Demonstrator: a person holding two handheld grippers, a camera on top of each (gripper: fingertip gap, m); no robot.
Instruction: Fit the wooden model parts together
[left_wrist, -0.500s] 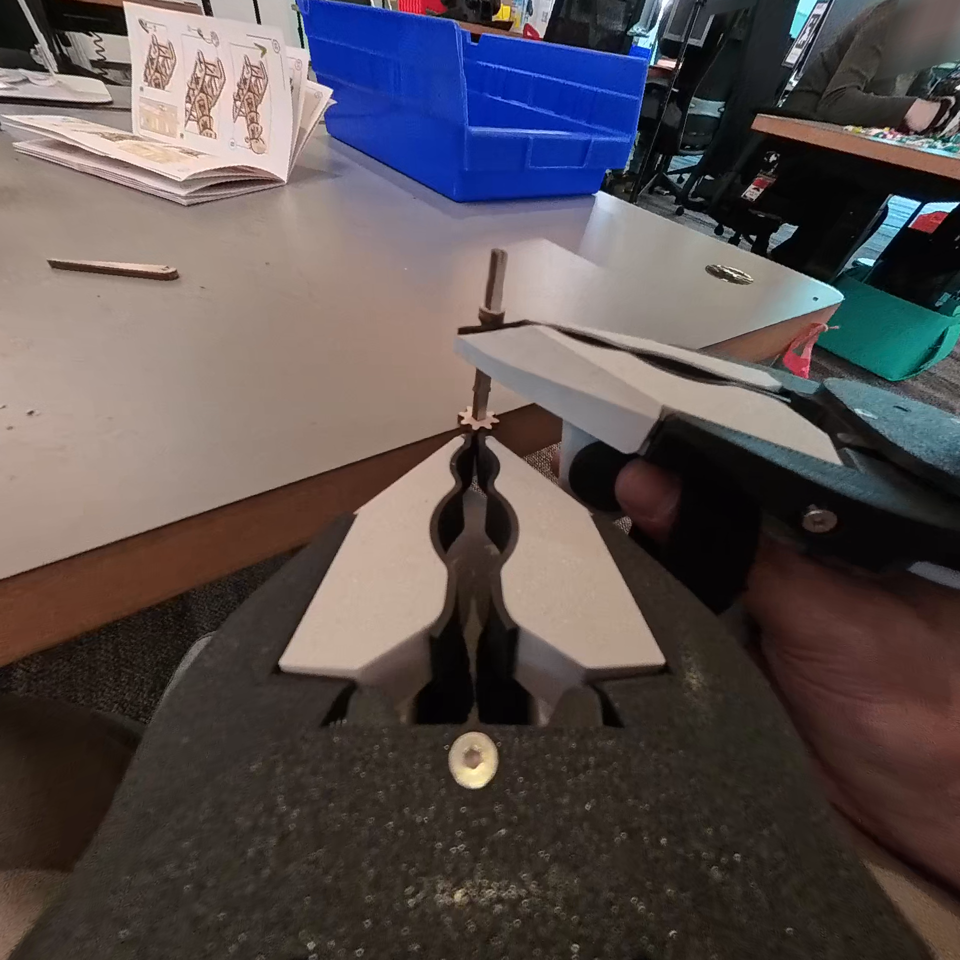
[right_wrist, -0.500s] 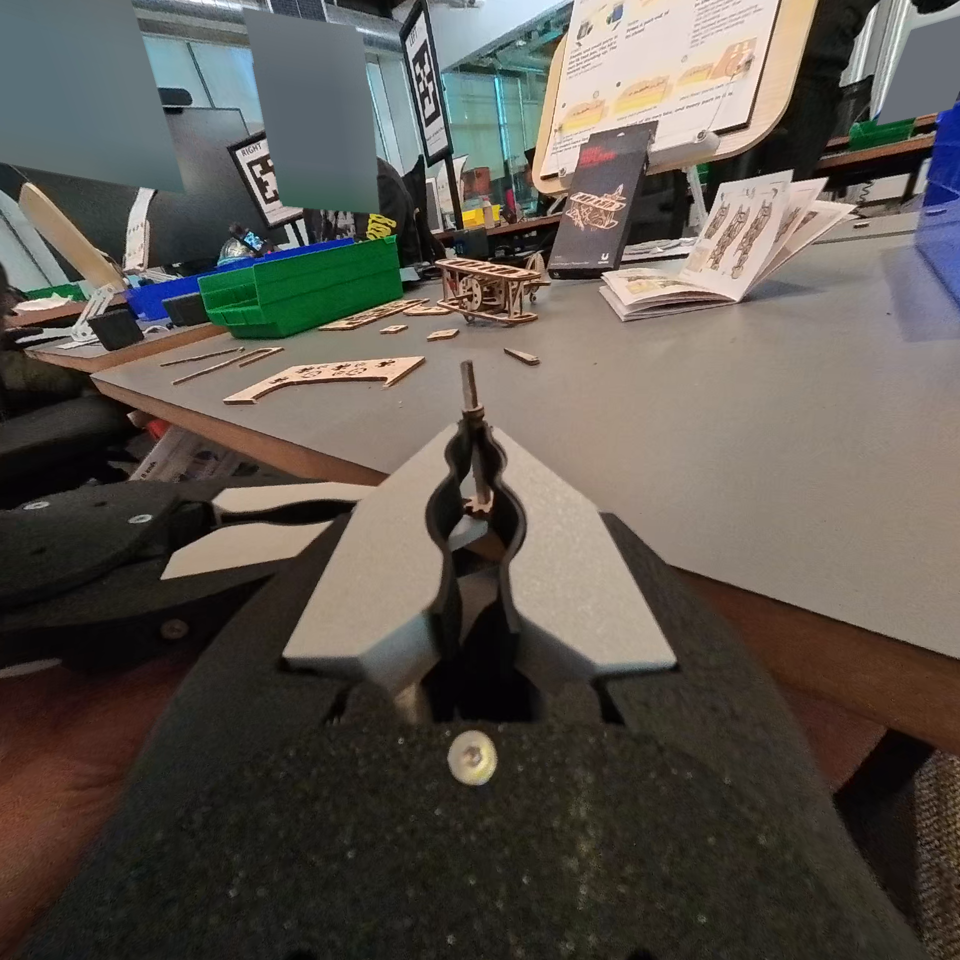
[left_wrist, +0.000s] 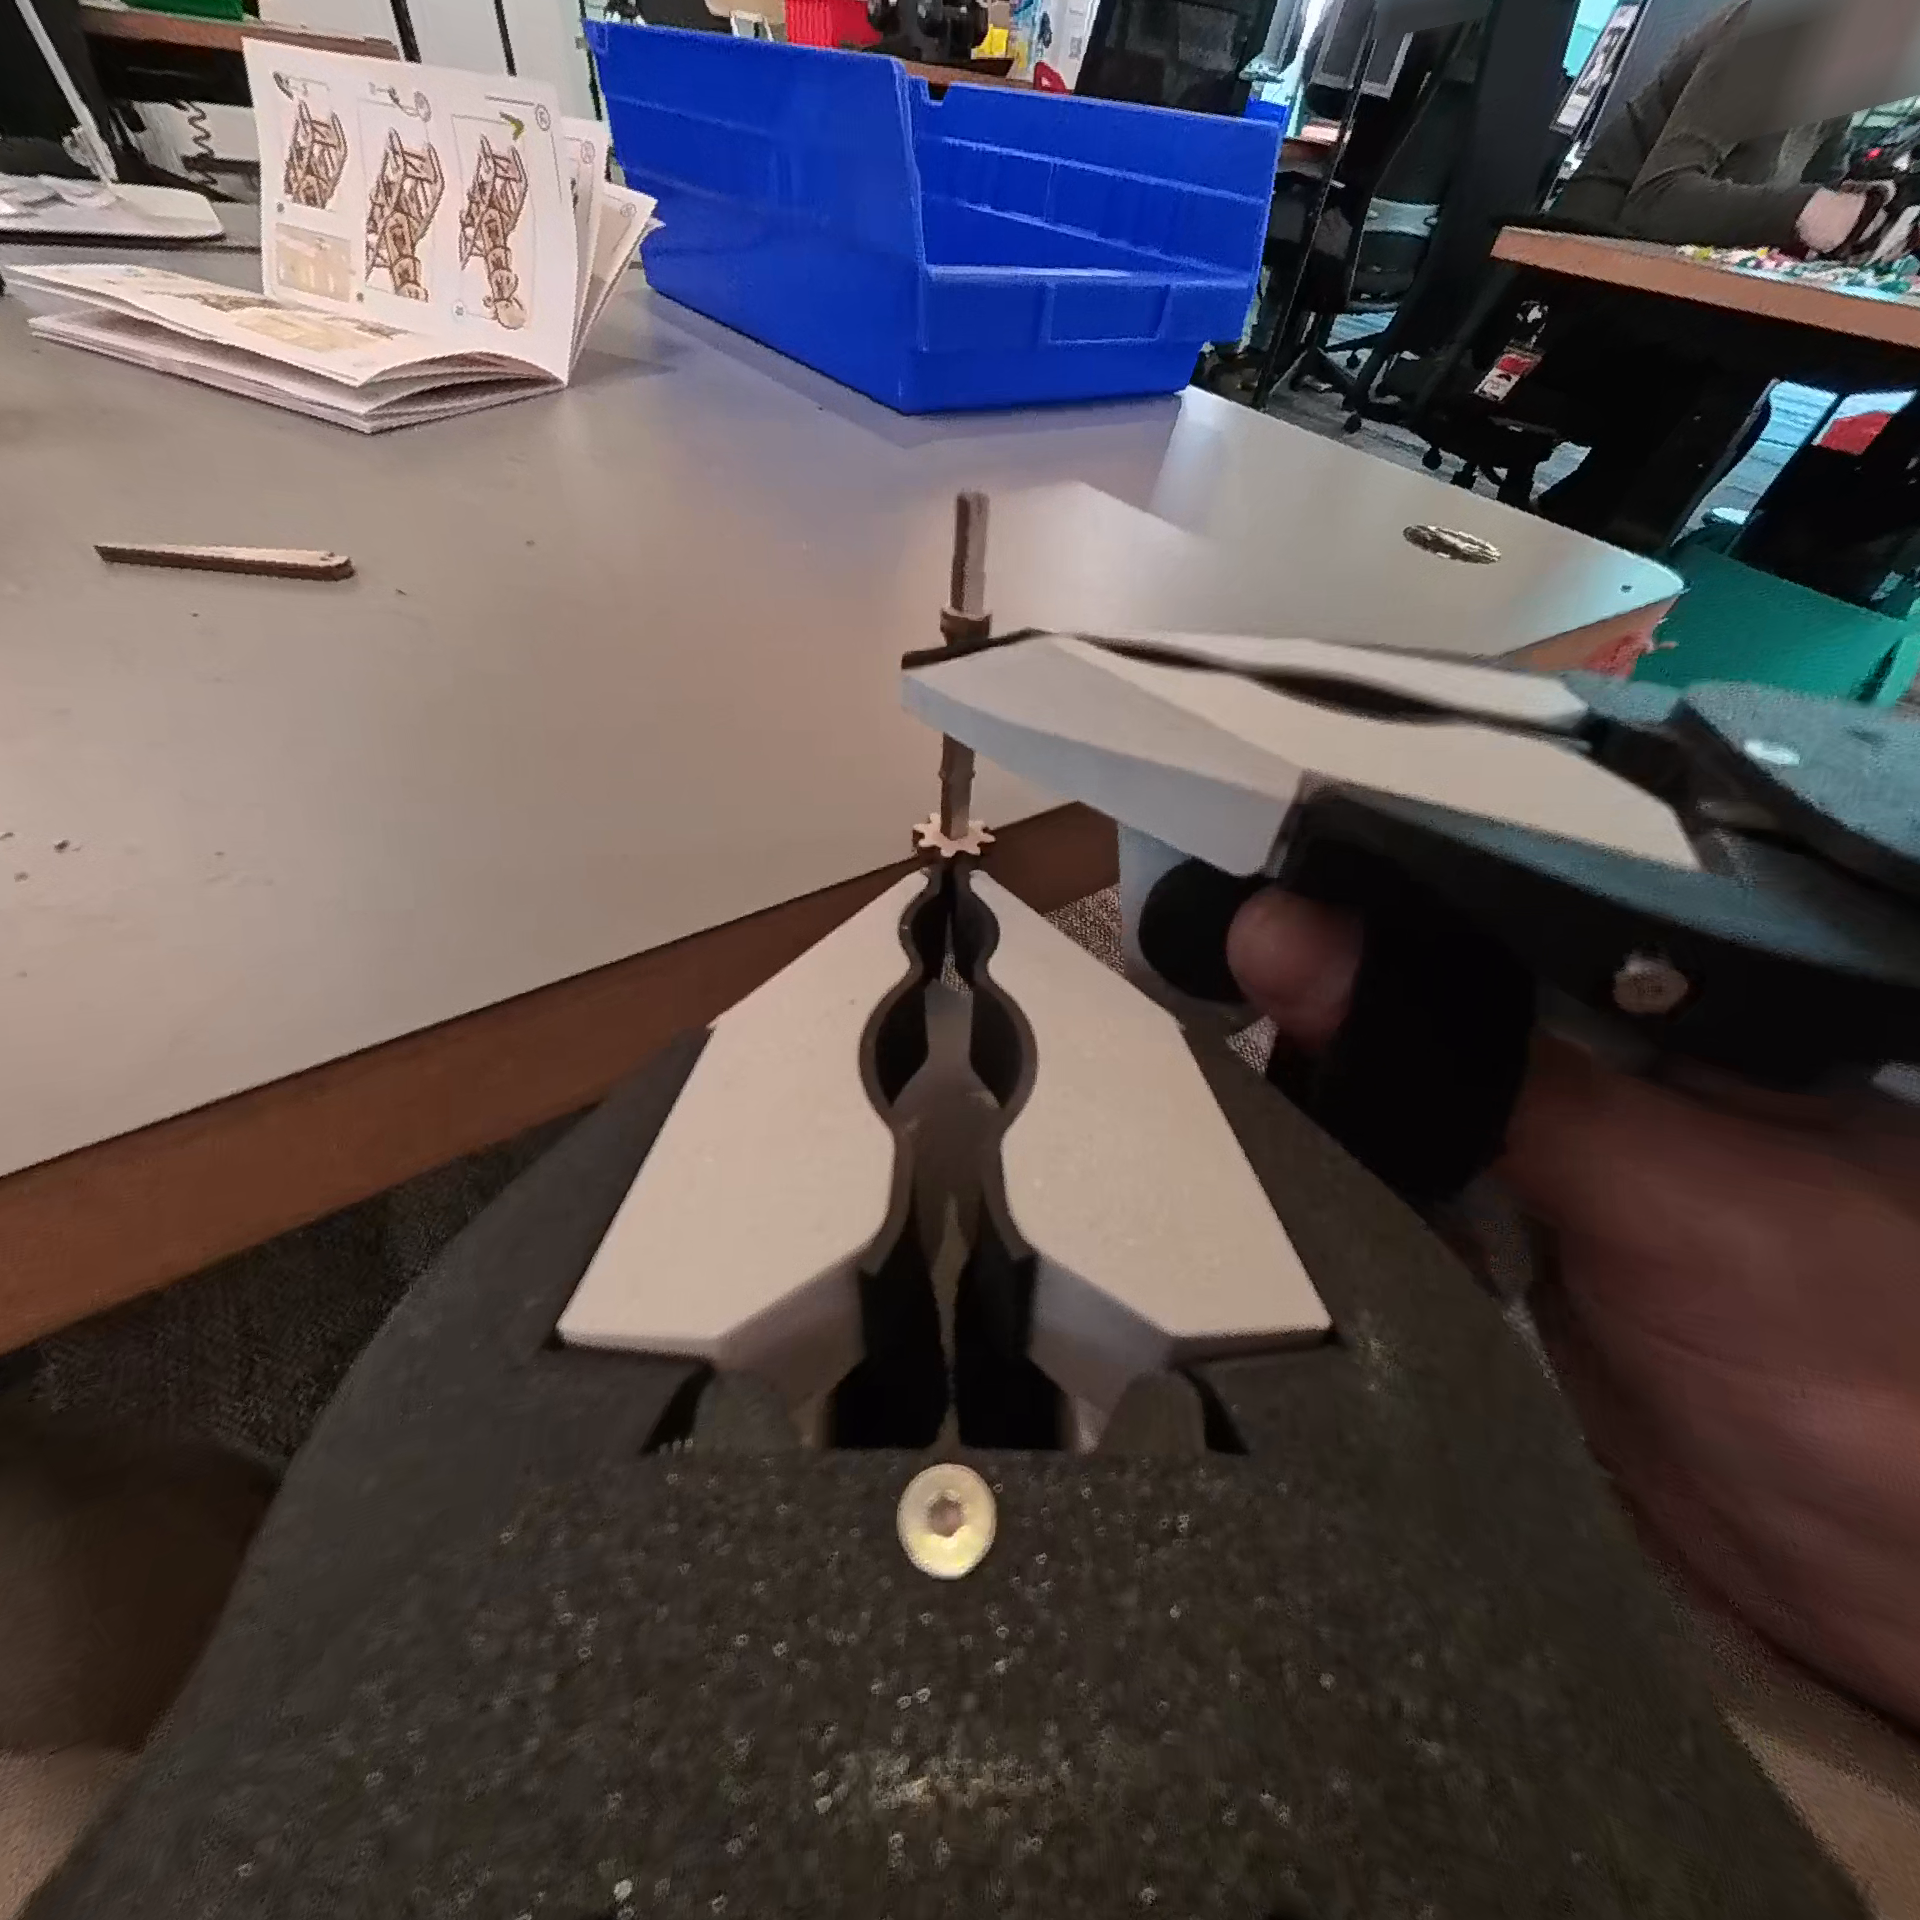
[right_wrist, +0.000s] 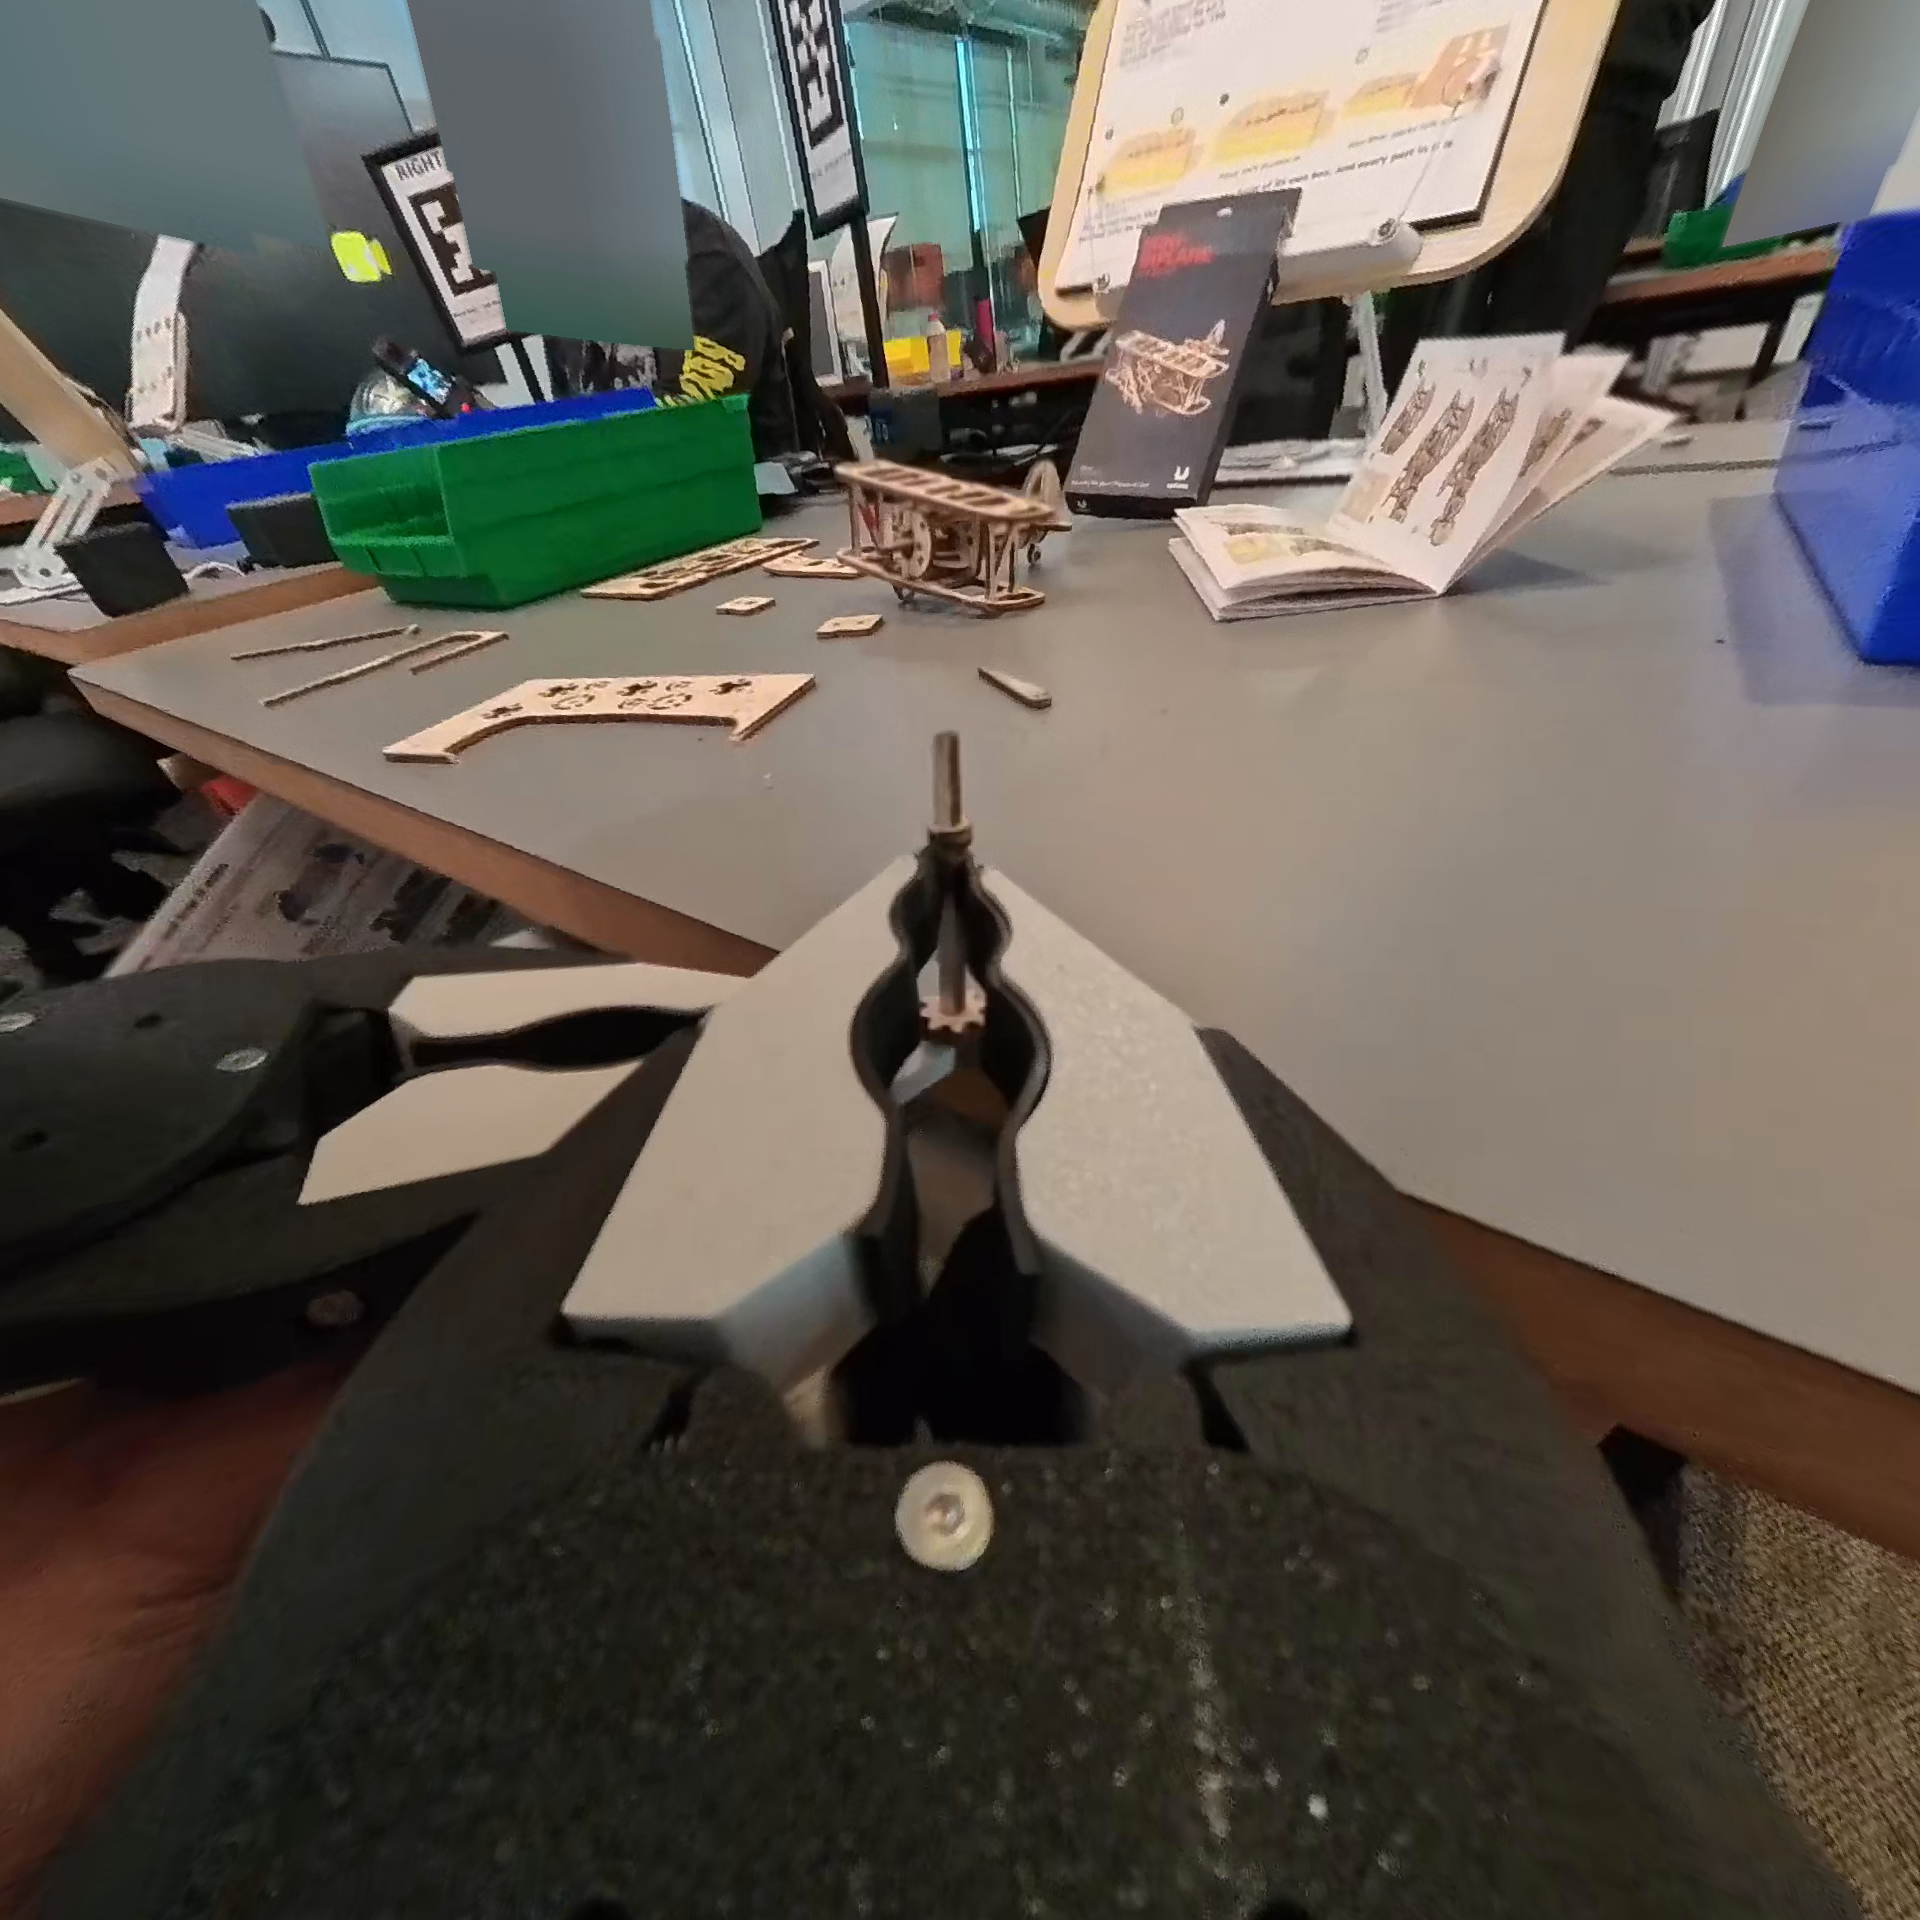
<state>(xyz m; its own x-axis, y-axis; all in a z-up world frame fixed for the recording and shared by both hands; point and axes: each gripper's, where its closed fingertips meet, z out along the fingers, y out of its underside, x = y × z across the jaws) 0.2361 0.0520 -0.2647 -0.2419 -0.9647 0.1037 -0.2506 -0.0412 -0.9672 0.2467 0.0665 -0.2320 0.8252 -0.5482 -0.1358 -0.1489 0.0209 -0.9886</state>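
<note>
The left hand-held gripper is closed on the lower end of a thin wooden axle, which runs straight out along its fingers, away from the camera and above the near edge of the table. A small wooden gear sits on the axle just beyond those fingertips. Farther out along the axle, the right hand-held gripper comes in from the right, crossing it at a right angle, and is clamped on it just under a small collar; the axle's free tip stands past that. In the right wrist view the same axle also points along the fingers, with the gear behind the tips. Both hold the axle, so any sliding of the gear would likely go along its length; the left is nearer the gear.
</note>
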